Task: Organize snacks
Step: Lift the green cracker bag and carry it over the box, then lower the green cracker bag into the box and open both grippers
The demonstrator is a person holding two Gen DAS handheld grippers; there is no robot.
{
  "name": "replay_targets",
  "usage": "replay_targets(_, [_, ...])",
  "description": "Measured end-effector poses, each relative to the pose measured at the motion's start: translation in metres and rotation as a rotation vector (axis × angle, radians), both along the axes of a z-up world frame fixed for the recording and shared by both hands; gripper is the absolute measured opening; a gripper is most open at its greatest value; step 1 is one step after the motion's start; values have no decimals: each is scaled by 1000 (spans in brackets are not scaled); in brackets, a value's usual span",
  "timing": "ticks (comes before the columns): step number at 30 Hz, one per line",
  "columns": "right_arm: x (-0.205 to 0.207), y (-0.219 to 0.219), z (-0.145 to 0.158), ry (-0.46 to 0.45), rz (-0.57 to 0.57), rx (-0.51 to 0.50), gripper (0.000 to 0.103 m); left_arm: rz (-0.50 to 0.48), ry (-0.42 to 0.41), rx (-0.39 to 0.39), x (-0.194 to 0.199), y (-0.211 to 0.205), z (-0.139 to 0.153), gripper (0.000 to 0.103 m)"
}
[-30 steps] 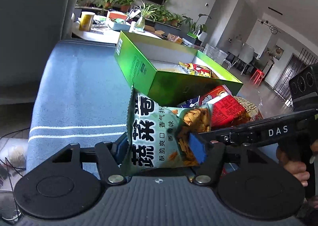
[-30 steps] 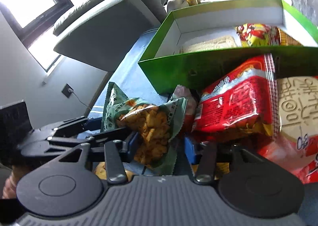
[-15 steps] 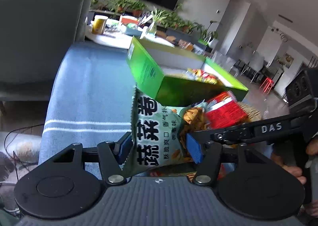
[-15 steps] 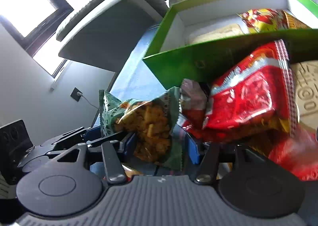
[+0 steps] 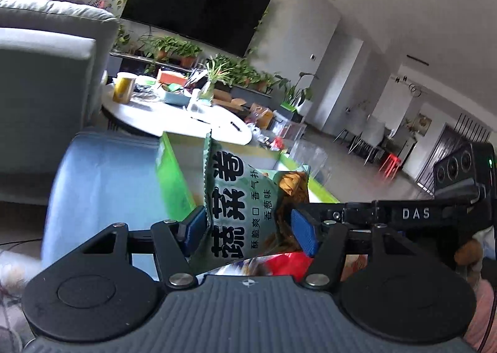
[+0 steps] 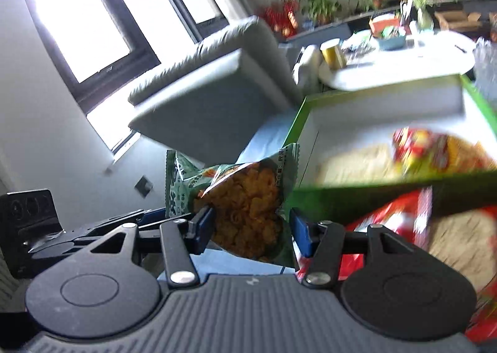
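Snack bag, the green crinkly foil one with bold black lettering (image 5: 245,207), sat upright between the blue pads of your left claw (image 5: 247,233) in the left wrist view, and both pads pressed on its sides, so that claw was clamped on the bag. Behind it lay the open bright green cardboard box (image 5: 172,172), resting on a blue-grey striped cushion (image 5: 102,185). Your right claw (image 5: 388,213) reached in from the right side of that view, its tip at the bag's far edge.

From the right wrist view, you saw the same bag's (image 6: 248,207) clear window of orange crisps hanging between the right claw's (image 6: 251,230) pads. The jaws stood wide; whether they actually pressed on the foil, I could not tell. The box (image 6: 357,197) already held a red and yellow packet (image 6: 419,151), though blur hid the detail. A red foil packet (image 6: 394,216) and more packets lay outside, just below the box's near wall.

My reading: you had made only a start. One packet seemed stowed, the green bag was held in the air near the box, and the outside packets were left to put away.
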State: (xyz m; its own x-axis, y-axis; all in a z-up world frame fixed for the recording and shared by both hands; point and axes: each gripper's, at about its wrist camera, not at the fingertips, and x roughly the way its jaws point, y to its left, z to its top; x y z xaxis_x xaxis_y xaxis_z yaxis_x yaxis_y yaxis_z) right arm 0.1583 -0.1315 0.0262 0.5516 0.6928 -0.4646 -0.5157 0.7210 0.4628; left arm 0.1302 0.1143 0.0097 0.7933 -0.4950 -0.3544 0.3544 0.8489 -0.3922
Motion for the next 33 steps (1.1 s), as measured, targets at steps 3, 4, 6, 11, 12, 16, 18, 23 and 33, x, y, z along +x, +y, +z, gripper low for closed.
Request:
replay_targets(3, [11,-11,6,-22,-41,-1,98,-10,2,-13,21,-14,6,56])
replay_targets(4, [14,-14,9,-32,-57,-4,98,-12,2,-15,29,-19,9,56])
replay_targets(6, [23,-21,11,-44,-87,-6,98,-13,8,-25,44,-27,12,56])
replay_targets(11, [54,-37,13,-26,-139,19,98,-1,24,-47,78,-38,16,56])
replay_targets(12, [60,-38,13,-27,-144,20,98,4,28,-49,83,-40,16,56])
replay_targets(16, [83,-40,12,-34,-148,12,98,26,55,-48,104,-44,11,56])
replay_targets(18, [96,-41,9,-17,-145,17,98,39,68,-39,112,-45,9,56])
replay_targets(23, [122,-38,-5,25,-158,16,98,76,107,-19,141,-45,-3,58])
replay_targets(33, [130,-50,-20,34,-226,-5,98,200,96,47,133,-27,-12,67])
